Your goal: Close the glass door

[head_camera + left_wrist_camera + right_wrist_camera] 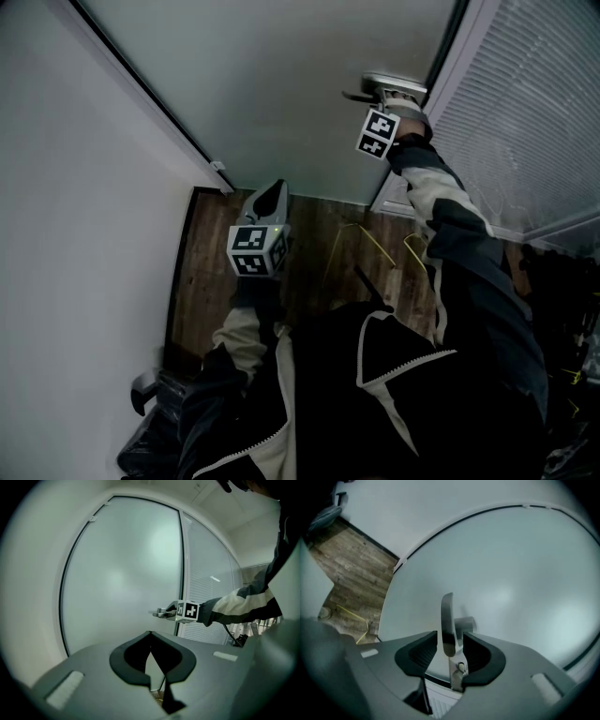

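Note:
The frosted glass door (pixel 281 75) fills the top of the head view. Its metal lever handle (pixel 380 86) sits near the door's right edge. My right gripper (pixel 398 94) reaches up to it. In the right gripper view the handle (pixel 447 620) stands between the jaws of the right gripper (pixel 450 654), with a narrow gap on each side, so the pads do not press on it. My left gripper (pixel 267 199) hangs lower, apart from the door, its tips together and holding nothing. In the left gripper view the left gripper (pixel 150 637) faces the door (pixel 122 573) and the handle (pixel 161 613).
A white wall (pixel 84 234) runs along the left. A glass panel with blinds (pixel 534 112) stands right of the door. Dark wood floor (pixel 206 272) lies below, with a yellow cable (pixel 361 239) on it. A dark object (pixel 155 394) sits at the lower left.

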The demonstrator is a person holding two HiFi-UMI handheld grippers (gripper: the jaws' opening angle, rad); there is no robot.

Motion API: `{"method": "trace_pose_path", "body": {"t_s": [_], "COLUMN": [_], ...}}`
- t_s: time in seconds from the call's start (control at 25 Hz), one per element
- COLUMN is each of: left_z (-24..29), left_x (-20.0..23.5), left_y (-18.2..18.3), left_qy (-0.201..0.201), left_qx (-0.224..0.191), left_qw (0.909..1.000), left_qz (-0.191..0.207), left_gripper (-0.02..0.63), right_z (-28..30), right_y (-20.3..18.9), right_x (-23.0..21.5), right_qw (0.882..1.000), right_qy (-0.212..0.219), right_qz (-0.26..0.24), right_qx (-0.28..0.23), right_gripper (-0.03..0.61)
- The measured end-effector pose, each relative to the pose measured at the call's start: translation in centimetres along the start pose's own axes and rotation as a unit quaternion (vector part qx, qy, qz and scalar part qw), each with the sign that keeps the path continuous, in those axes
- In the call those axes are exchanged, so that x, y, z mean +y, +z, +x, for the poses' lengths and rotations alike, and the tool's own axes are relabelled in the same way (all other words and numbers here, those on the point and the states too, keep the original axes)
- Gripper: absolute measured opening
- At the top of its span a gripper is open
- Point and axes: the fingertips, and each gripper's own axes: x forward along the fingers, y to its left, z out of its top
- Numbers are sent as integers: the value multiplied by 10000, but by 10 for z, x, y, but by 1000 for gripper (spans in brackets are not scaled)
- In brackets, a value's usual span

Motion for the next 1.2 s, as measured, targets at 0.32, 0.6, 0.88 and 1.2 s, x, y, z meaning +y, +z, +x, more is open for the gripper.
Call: {"method": "trace_pose_path", "body": {"t_s": [0.32,0.6,0.88,1.2], "left_z": [5,26,45,49], "left_x": [7,-37,-70,-79], "left_y": [25,37,32,29], "left_qy": [145,-320,-685,-748], "left_qx": [-371,-447,-238,-181], "left_qw": [9992,9980,9970,9964], "left_qz": [25,311,263,351], "left_gripper": [-2,-2,-2,-2], "right_z": [-160,-229,-232,-234], "right_y": [52,59,28,29], "right_x": [46,62,53,50], "right_qw": [8783,8044,7938,7883], "right_qy": [634,743,633,666], "right_qz": [4278,5352,5628,5667], "right_qx": [-2037,-2469,-2219,-2305], "right_gripper": [5,2,2,1]}}
